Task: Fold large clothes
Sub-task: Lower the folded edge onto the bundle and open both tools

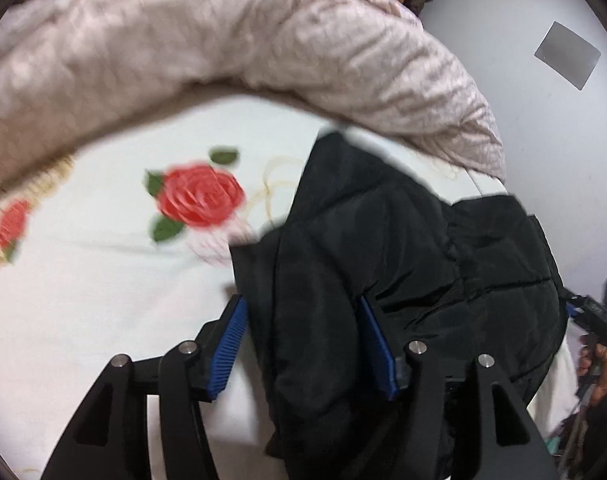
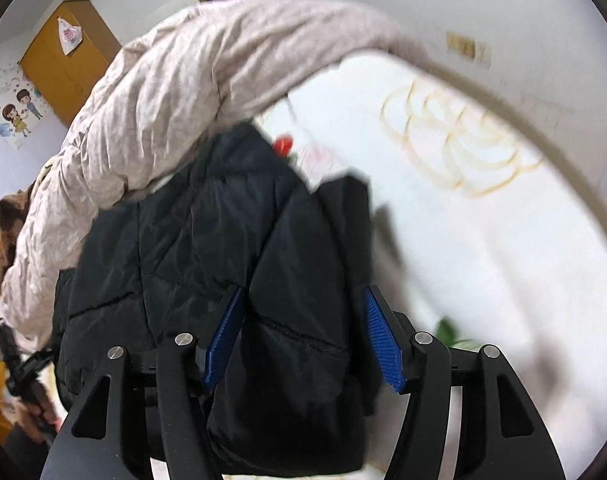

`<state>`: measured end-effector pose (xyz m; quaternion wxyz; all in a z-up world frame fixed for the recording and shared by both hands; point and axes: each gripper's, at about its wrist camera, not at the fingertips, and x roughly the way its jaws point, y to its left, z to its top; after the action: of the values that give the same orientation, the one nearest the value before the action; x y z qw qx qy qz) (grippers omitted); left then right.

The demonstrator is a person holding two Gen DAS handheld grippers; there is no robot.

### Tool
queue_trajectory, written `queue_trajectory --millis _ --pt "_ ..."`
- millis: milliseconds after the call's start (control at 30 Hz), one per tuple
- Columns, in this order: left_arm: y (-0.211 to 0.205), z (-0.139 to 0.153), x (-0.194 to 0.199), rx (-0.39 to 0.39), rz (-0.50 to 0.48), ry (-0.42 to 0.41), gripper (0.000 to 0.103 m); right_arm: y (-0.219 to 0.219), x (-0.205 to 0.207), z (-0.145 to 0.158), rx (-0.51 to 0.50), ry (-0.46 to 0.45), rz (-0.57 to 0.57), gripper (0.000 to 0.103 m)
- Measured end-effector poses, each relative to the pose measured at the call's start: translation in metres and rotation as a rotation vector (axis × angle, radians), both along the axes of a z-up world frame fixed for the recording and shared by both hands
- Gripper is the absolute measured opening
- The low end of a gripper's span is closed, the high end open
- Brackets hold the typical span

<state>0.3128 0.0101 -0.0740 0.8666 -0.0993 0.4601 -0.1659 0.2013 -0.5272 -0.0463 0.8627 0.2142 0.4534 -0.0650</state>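
Left wrist view: the black padded jacket (image 1: 403,248) lies on the white rose-print sheet (image 1: 103,300), filling the lower right of the frame, and a puffy fold of it runs from bottom centre up between the 2 blue pads of the left gripper (image 1: 303,344), whose jaws stand apart with neither pad seen pressing, so nothing appears held. Right wrist view: the right gripper (image 2: 303,336) likewise straddles a jacket fold at lower centre, jaws wide and seemingly not clamped, bulk of the garment toward centre left. Judgement: each fold's long axis runs bottom-to-top along the fingers, both hands equally near.
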Motion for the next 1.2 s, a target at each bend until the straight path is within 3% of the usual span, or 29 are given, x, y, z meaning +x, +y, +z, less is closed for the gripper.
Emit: queue_trajectory --millis 133,233,433,500,733,867,967,1200 --pt "0.008 0.026 0.001 -0.013 0.050 -0.072 0.060 0.002 -0.003 0.032 -0.056 -0.090 -0.056 0.061" --pt "-0.017 0.032 0.013 0.001 -0.008 -0.095 0.060 0.029 0.018 0.033 -0.093 -0.082 0.032 0.061" --pt "-0.066 -0.003 0.048 0.117 -0.054 -0.064 0.060 0.062 0.078 -0.017 -0.169 0.051 0.125 0.061" --pt "-0.071 -0.015 0.056 0.140 -0.044 -0.058 0.066 0.062 0.089 -0.038 -0.206 0.096 0.126 0.061" --pt "-0.068 -0.034 0.068 0.114 -0.005 -0.033 0.072 0.058 0.095 -0.061 -0.249 0.126 0.103 0.061" --pt "-0.064 -0.017 0.062 0.135 -0.003 -0.039 0.072 0.064 0.090 -0.044 -0.280 0.121 0.080 0.061" --pt "-0.058 0.005 0.048 0.130 0.000 -0.064 0.071 0.072 0.068 -0.014 -0.279 0.062 0.053 0.061" --pt "-0.048 0.063 -0.022 0.125 -0.021 -0.159 0.072 0.116 0.004 0.044 -0.272 -0.047 0.073 0.062"
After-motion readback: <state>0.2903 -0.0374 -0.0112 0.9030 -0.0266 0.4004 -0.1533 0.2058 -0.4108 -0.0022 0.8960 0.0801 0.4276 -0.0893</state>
